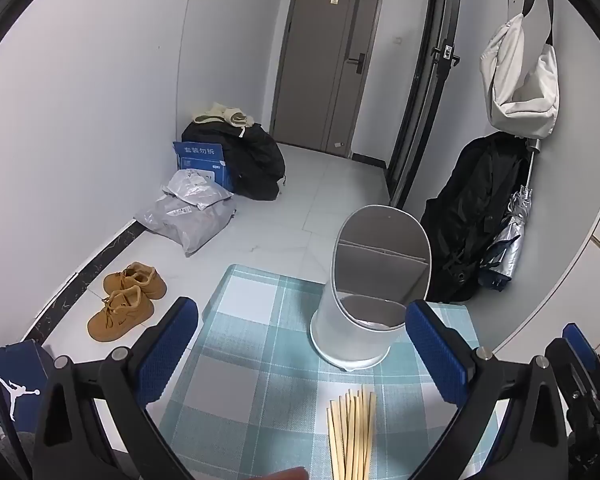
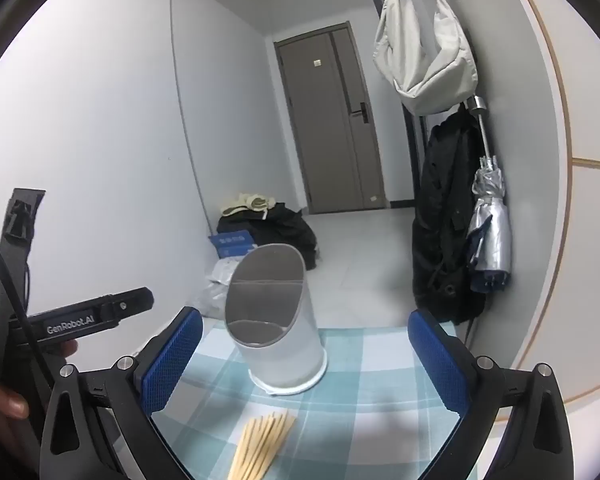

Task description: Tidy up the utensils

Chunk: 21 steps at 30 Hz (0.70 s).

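A bundle of pale wooden chopsticks (image 1: 350, 432) lies on the blue checked tablecloth (image 1: 252, 320), close to the near edge. Beyond it stands a white slanted-top utensil holder (image 1: 360, 312) with a divider inside, upright and holding nothing I can see. My left gripper (image 1: 300, 340) is open above the cloth, the chopsticks below and between its blue pads, untouched. In the right wrist view the same chopsticks (image 2: 262, 446) and holder (image 2: 276, 320) sit ahead of my right gripper (image 2: 304, 348), which is also open and holds nothing.
The table's far edge drops to a tiled floor with brown shoes (image 1: 128, 300), grey parcels (image 1: 188, 216) and a black bag (image 1: 240, 160). A black coat (image 2: 444, 220), a silver umbrella (image 2: 488, 236) and a white bag (image 2: 424, 48) hang on the right wall. A hand (image 2: 4, 404) holds the left gripper's body.
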{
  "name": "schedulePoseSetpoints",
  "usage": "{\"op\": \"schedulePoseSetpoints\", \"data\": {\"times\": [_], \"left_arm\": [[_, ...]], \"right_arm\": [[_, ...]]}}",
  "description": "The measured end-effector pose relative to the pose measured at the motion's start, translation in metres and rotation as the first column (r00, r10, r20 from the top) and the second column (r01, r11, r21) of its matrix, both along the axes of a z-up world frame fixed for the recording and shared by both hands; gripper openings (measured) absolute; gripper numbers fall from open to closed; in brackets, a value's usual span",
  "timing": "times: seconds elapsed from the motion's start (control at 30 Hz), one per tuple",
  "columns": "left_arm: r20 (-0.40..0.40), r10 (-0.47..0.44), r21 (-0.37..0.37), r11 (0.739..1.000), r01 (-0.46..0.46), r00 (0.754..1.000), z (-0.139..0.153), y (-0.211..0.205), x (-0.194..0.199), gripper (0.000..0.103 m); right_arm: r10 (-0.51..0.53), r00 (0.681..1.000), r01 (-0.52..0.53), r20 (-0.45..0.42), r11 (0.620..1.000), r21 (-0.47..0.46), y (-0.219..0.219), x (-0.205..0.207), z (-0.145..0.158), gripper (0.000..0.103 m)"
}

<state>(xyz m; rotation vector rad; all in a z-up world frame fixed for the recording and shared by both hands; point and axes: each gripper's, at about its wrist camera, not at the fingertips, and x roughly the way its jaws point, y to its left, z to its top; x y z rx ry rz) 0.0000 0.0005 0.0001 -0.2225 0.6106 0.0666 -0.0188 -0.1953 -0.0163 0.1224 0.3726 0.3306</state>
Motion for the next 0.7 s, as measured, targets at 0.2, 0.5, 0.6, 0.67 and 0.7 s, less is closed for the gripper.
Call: {"op": "schedulePoseSetpoints", "data": {"times": [0.2,0.5,0.6,0.67,0.7], "left_arm": [[-0.002,0.0,0.015,1.0,0.0,1.0,0.0003,-0.0008,-0.0003,0.102],[0.001,-0.001,0.013,1.0,0.001,1.0,-0.0004,0.0021,-0.0022,0.102],[-0.006,-0.004,0.017,1.0,0.004,1.0,-0.0016,0.0009,-0.001,0.102],[-0.014,-0.004,0.014,1.0,0.004,1.0,-0.0023,0.0006,-0.0006,0.102],[-0.013,-0.003,0.01,1.0,0.003,1.0,-0.0023,0.0007,-0.0011,0.102]], "right_arm": [[0.001,1.0,-0.001,-0.002,1.0,0.021,0.0002,-0.0014,0.0009,0.103],[-0.004,1.0,0.004,0.002,1.0,0.006,-0.002,-0.004,0.0045,0.103],[-0.008,1.0,0.008,0.004,1.0,0.0,-0.0017,-0.0022,0.0019,0.103],[-0.009,1.0,0.009,0.004,1.0,0.0,-0.0017,-0.002,0.0016,0.103],[-0.011,1.0,0.011,0.004,1.0,0.0,-0.002,-0.002,0.0015,0.103]]}}
